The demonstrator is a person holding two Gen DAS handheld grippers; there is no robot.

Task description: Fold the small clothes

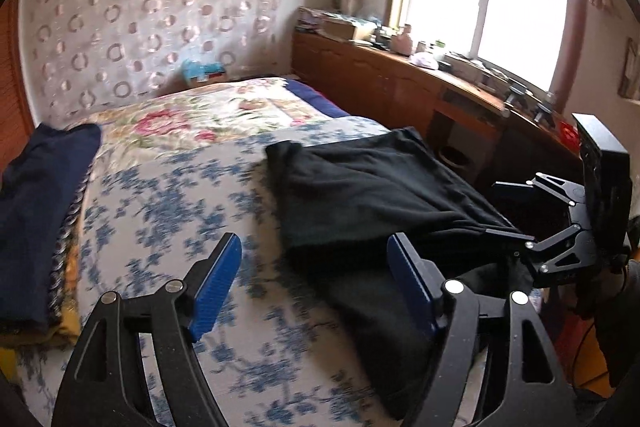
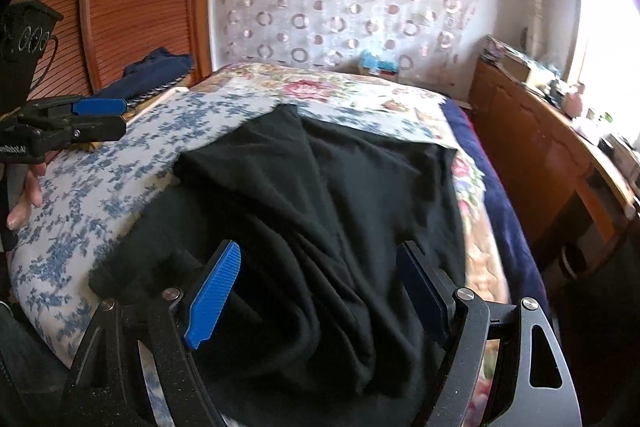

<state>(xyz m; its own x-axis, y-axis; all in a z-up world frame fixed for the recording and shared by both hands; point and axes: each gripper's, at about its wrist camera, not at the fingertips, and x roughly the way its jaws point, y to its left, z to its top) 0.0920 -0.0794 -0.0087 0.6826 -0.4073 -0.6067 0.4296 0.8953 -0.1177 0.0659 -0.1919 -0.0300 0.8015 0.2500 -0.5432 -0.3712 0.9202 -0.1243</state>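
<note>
Both claws gape empty: right claw (image 2: 316,295) over the black garment (image 2: 320,195), left claw (image 1: 316,287) beside it; its "Robot.AI" label shows only from the right.

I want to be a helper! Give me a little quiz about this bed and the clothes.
1. True or false: the black garment lies on the bed.
2. What colour is the folded pile at the bed's far edge? A red, B dark blue, C white.
3. Fill in: both pairs of jaws, on the left gripper and the right gripper, stand ____.

Key: 1 true; 2 B; 3 open.
</note>
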